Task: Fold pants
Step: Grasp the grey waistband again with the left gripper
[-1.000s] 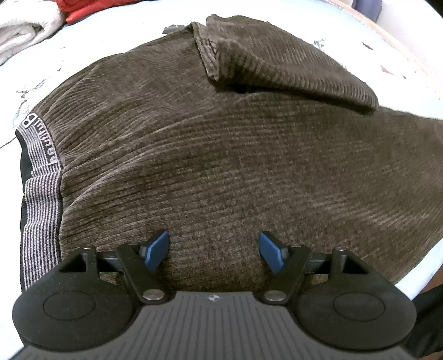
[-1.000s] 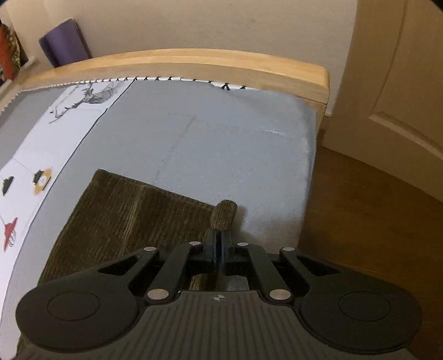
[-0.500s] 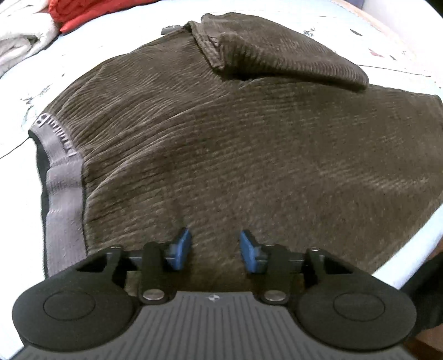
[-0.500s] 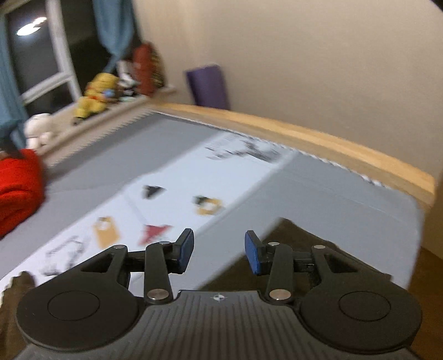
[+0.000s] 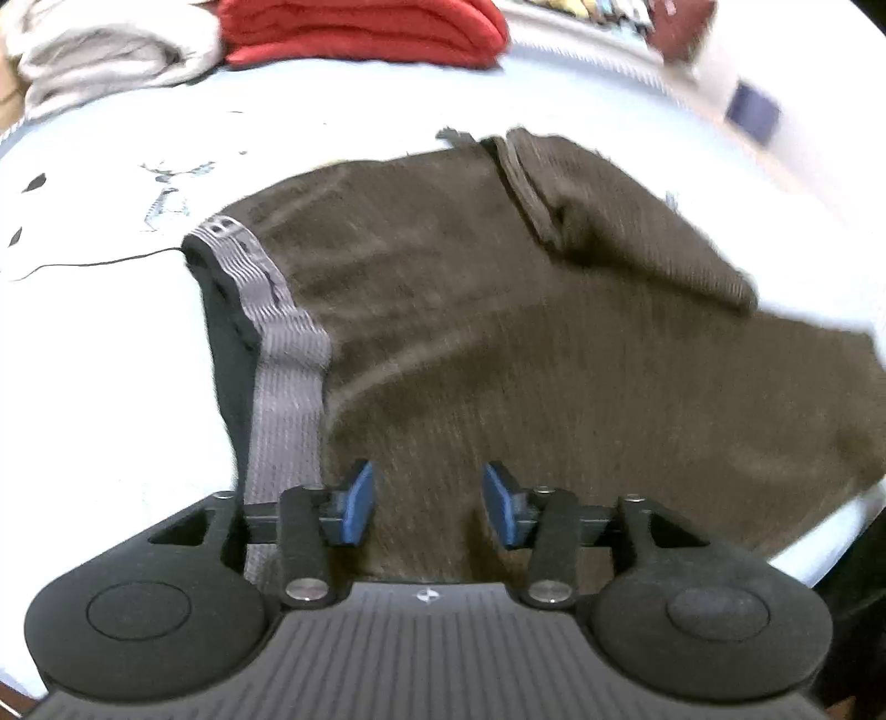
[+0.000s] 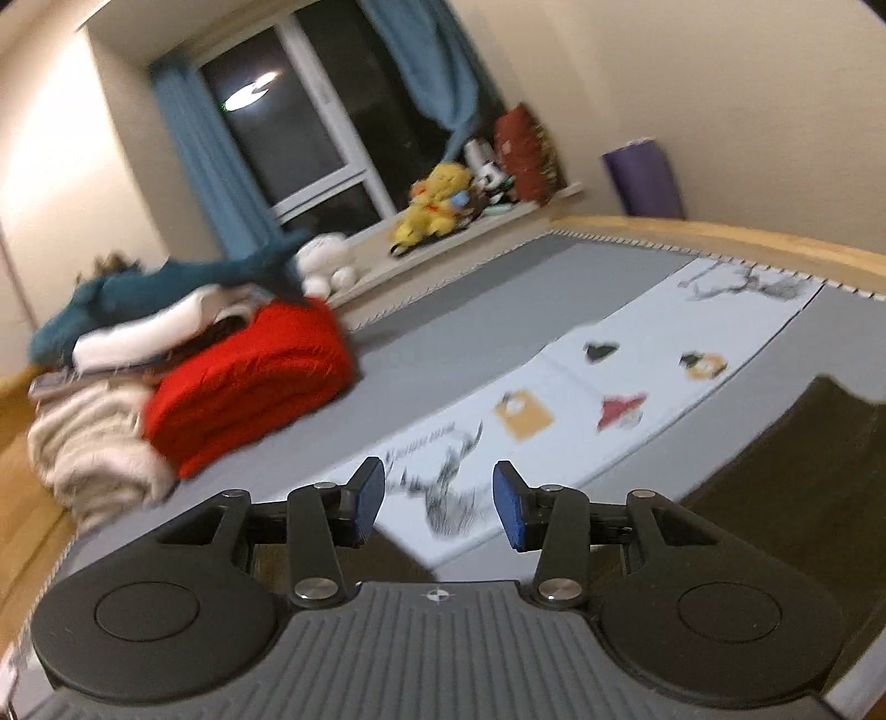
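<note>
Dark brown corduroy pants (image 5: 554, 354) lie spread on the bed, with a grey striped waistband (image 5: 282, 354) at the left and a folded-over flap (image 5: 626, 232) at the far right. My left gripper (image 5: 426, 504) is open and empty, just above the near part of the pants beside the waistband. My right gripper (image 6: 437, 504) is open and empty, raised over the bed and pointing across the room. A dark edge of the pants (image 6: 797, 465) shows at the right of the right wrist view.
A red folded blanket (image 6: 249, 387) and pale folded laundry (image 6: 94, 443) are stacked on the bed's far side; both also show in the left wrist view (image 5: 360, 27). A printed sheet (image 6: 609, 399) covers the mattress. A wooden bed rail (image 6: 720, 232) and windowsill toys (image 6: 432, 210) lie beyond.
My right gripper let go of the pant-leg end, opened, rose and swung left toward the window. My left gripper narrowed then widened a little and pulled back, showing more bed.
</note>
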Demonstrator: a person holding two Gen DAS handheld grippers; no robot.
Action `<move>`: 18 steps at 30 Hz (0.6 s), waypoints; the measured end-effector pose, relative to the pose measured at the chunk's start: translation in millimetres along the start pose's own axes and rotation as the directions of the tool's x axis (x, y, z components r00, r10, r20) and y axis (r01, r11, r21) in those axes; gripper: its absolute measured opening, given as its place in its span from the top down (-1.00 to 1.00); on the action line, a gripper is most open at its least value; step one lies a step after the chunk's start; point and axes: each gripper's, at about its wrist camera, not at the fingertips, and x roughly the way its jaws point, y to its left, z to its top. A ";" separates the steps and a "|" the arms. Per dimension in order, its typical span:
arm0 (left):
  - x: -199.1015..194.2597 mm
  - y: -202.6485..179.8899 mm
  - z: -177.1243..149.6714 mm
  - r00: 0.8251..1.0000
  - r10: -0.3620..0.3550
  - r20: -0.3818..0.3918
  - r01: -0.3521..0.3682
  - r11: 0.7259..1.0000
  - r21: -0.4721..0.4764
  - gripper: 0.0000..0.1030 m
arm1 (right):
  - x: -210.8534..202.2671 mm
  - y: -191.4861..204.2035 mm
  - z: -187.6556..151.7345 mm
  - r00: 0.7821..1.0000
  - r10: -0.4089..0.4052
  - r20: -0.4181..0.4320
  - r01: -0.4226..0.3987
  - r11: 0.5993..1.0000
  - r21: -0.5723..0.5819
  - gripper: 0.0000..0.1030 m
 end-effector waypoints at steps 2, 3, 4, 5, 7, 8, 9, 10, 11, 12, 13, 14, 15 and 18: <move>-3.5 8.9 13.7 0.999 0.044 0.013 -0.044 0.999 0.028 -0.21 | -6.6 -0.9 2.1 0.998 0.060 0.014 -0.061 0.994 0.085 0.09; -3.8 14.6 20.7 0.997 0.069 0.018 -0.069 0.997 0.046 -0.28 | -9.0 2.8 1.7 0.998 0.057 0.031 -0.059 0.996 0.069 0.06; -2.9 21.7 26.8 0.997 0.079 0.017 -0.079 0.996 0.047 -0.41 | -6.2 6.1 -0.3 0.999 0.039 0.020 -0.039 0.999 0.034 0.01; 0.0 26.9 32.5 0.997 0.071 0.012 -0.072 0.997 0.032 -0.50 | -0.4 7.9 -1.8 1.000 0.031 0.000 -0.031 0.999 0.014 0.00; 9.3 41.5 35.6 1.000 0.021 -0.021 -0.022 0.998 -0.054 -0.60 | 3.9 15.5 -7.4 0.999 0.034 -0.026 -0.035 0.999 -0.041 0.00; 16.7 47.2 34.9 0.999 -0.007 -0.044 0.002 0.993 -0.114 -0.60 | 5.3 19.7 -9.6 0.999 0.028 -0.034 -0.030 0.997 -0.077 0.00; 24.7 50.0 34.3 0.997 -0.023 -0.068 0.012 0.988 -0.155 -0.60 | 7.2 23.5 -11.0 0.999 0.023 -0.042 -0.027 0.994 -0.109 0.00; 30.7 49.6 34.7 0.996 -0.016 -0.083 0.003 0.987 -0.162 -0.60 | 6.9 27.4 -13.1 0.999 0.019 -0.050 -0.026 0.989 -0.147 0.00; 34.1 45.8 34.5 0.996 0.012 -0.092 -0.025 0.989 -0.145 -0.60 | 6.9 30.4 -14.4 0.999 0.016 -0.052 -0.025 0.984 -0.179 0.00; 38.0 39.5 35.8 0.994 0.047 -0.100 -0.058 0.992 -0.112 -0.60 | 6.6 32.7 -16.2 0.999 0.015 -0.052 -0.025 0.978 -0.205 0.00; 39.2 35.2 35.4 0.992 0.062 -0.108 -0.071 0.994 -0.088 -0.61 | 6.1 33.3 -17.5 0.998 0.016 -0.053 -0.027 0.975 -0.222 0.00; 43.5 32.4 35.1 0.990 0.074 -0.117 -0.083 0.994 -0.069 -0.61 | 8.2 33.2 -18.1 0.998 0.015 -0.057 -0.028 0.973 -0.229 0.00; 47.2 28.9 35.1 0.987 0.095 -0.130 -0.102 0.994 -0.047 -0.60 | 8.5 33.1 -18.6 0.998 0.014 -0.060 -0.027 0.972 -0.232 0.00; 58.4 26.6 32.3 0.975 0.125 -0.181 -0.131 0.991 -0.022 -0.42 | 7.4 30.9 -17.4 0.998 0.006 -0.058 -0.019 0.973 -0.231 0.00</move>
